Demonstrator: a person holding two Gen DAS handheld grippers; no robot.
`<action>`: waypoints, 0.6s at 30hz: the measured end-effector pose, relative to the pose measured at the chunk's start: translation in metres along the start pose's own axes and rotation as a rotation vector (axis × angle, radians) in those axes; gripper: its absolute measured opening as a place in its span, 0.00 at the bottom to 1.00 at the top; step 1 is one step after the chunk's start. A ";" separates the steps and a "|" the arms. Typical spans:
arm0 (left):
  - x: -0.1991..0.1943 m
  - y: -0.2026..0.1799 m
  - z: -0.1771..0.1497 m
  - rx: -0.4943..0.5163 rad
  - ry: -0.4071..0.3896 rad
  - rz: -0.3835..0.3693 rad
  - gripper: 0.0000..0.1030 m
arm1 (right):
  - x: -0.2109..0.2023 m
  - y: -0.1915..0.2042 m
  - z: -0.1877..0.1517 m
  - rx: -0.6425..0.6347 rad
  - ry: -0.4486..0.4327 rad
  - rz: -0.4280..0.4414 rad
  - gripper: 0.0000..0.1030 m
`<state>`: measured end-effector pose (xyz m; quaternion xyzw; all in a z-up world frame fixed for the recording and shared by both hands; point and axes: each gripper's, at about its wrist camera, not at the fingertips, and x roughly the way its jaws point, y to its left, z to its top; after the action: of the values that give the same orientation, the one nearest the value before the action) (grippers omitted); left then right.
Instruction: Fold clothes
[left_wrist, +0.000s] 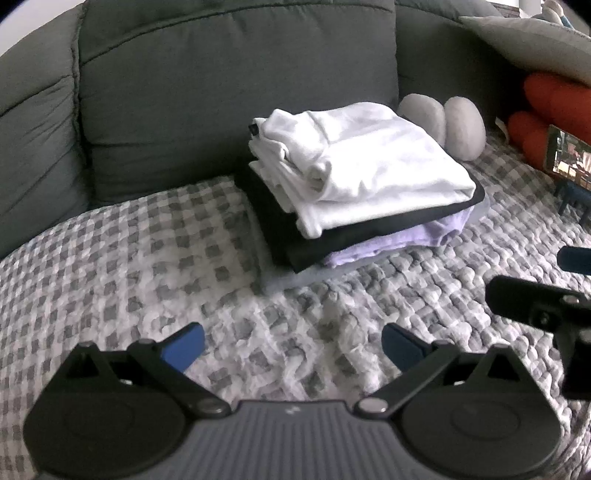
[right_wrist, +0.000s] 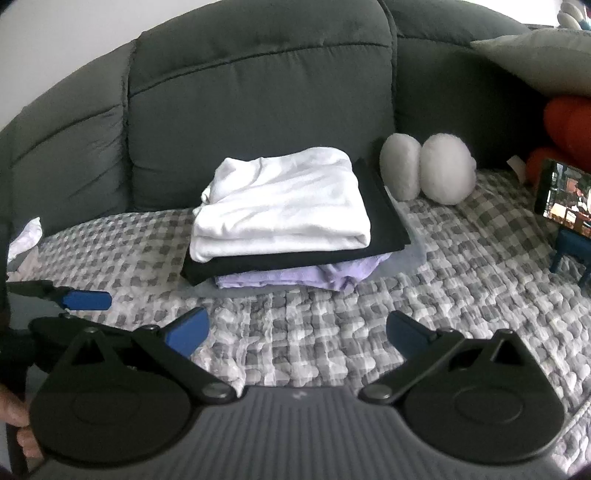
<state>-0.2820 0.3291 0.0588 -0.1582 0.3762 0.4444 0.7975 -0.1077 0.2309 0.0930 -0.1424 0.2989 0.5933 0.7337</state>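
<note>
Both tongs empty and spread wide: left gripper (left_wrist: 291, 349), right gripper (right_wrist: 297, 336), hovering over the checked blanket (right_wrist: 332, 332). Folded stack (right_wrist: 291, 221) sits at 12 o'clock against the sofa back (right_wrist: 258, 92): white garment (right_wrist: 284, 199) on top, black one (right_wrist: 295, 258) under it, lilac one (right_wrist: 295, 277) below. I read this as between items. Next: fetch the loose white cloth (right_wrist: 26, 236) at 9 o'clock, spread it flat.
</note>
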 end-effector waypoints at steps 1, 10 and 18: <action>0.000 0.000 0.000 0.000 0.002 0.001 0.99 | 0.000 0.000 0.000 0.003 0.001 -0.002 1.00; 0.004 -0.003 -0.003 0.007 0.024 0.022 0.99 | 0.020 -0.008 -0.005 0.075 0.114 -0.097 1.00; 0.007 -0.003 -0.005 0.006 0.035 0.027 0.99 | 0.020 -0.008 -0.006 0.084 0.123 -0.090 1.00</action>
<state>-0.2794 0.3287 0.0499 -0.1584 0.3938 0.4511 0.7851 -0.0995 0.2411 0.0749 -0.1609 0.3612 0.5371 0.7451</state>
